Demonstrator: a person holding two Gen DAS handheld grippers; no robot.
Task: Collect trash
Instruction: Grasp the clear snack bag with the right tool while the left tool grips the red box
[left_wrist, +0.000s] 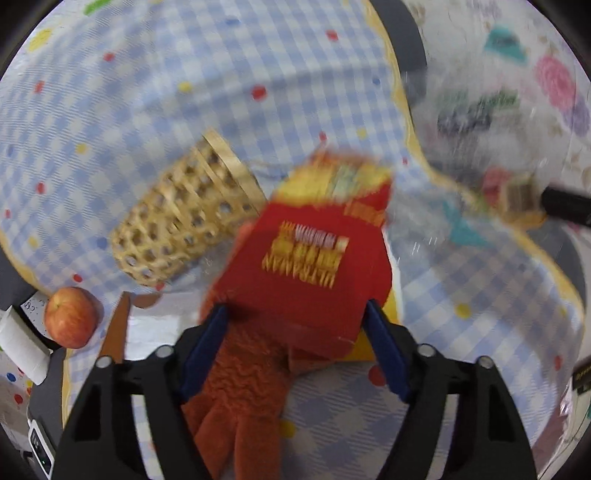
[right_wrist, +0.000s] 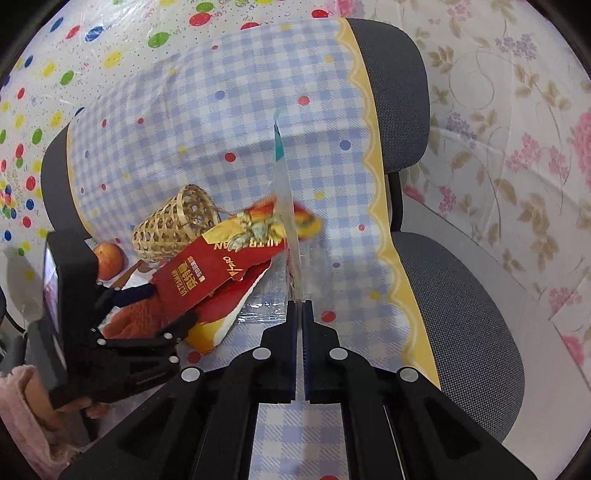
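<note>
The left gripper has its jaws wide around a red snack box and squeezes it, just above a checked cloth. The right gripper is closed tight on a thin clear plastic wrapper that stands up. A woven basket lies on its side nearby.

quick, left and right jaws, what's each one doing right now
left gripper: closed on the red box, pads against its sides.
right gripper: shut on a thin clear plastic wrapper.
</note>
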